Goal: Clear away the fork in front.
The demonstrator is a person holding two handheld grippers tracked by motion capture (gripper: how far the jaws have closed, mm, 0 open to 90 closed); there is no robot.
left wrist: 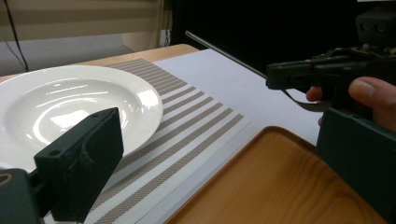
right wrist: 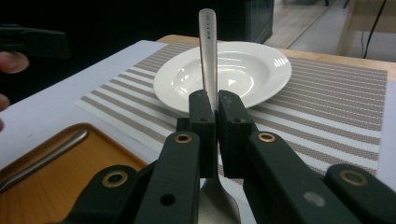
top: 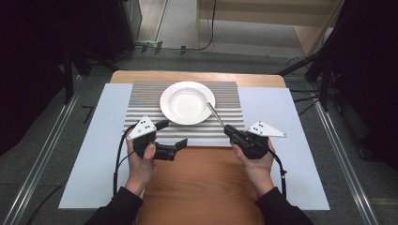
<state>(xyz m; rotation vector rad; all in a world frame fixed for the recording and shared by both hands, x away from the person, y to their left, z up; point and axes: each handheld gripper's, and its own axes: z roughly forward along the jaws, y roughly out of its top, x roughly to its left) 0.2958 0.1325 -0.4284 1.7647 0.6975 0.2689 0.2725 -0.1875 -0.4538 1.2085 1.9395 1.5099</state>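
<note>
The right gripper [right wrist: 210,109] is pinching a metal spoon [right wrist: 208,51] between its jaws, which are pressed tight on the handle; in the right gripper view the handle is rising straight up past the jaws while the bowl end is hanging below them. In the high view the right gripper [top: 229,129] is sitting at the near right corner of the striped placemat [top: 141,96], and the spoon [top: 215,114] is slanting up and away from it, with its free end lying over the right rim of the white plate [top: 187,103]. The plate is resting in the middle of the placemat, which is lying across a white sheet [top: 94,154] on the wooden surface [top: 202,187]. The left gripper [top: 171,136] is being held at the near left edge of the placemat, its jaws spread wide with nothing between them. In the left gripper view the plate [left wrist: 70,102] is sitting just beyond the nearer jaw, and the spoon [left wrist: 224,52] is showing as a thin rod sticking out of the right gripper [left wrist: 280,77]. Another piece of cutlery [right wrist: 44,156] is lying on the wooden surface near the placemat.
</note>
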